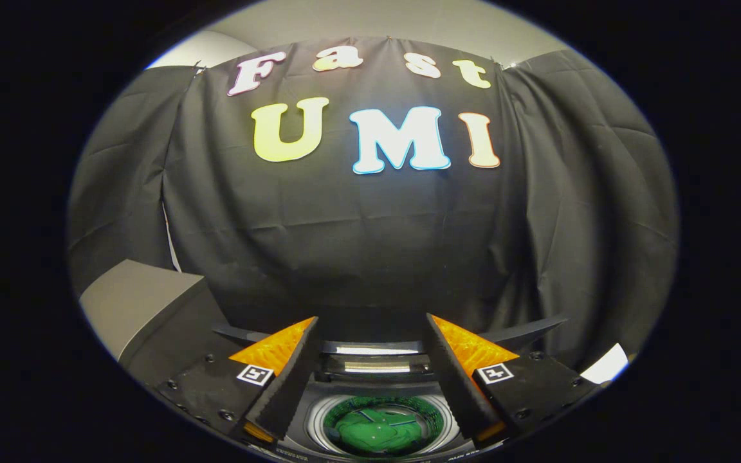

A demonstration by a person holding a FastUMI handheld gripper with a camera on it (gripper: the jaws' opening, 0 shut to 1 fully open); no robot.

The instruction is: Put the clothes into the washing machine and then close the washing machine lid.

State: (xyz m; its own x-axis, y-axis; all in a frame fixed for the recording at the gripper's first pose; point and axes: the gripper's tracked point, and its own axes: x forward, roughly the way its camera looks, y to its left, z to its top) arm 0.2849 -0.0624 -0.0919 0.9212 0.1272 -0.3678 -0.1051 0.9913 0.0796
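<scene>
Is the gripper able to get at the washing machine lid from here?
Probably yes. The gripper has its fingers open and holding nothing, and the raised washing machine lid sits just ahead between them, above the open drum with green clothes inside.

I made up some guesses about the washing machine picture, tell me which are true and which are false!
1. The gripper has its fingers spread apart with nothing between them. True.
2. The washing machine has its lid shut tight. False: the top is open and you can see down into the drum.
3. Something green lies inside the drum. True.
4. The fingers are squeezing the green thing. False: it lies below and between them, untouched.
5. A grey box stands beside the machine, next to the black cloth wall. True.
</scene>
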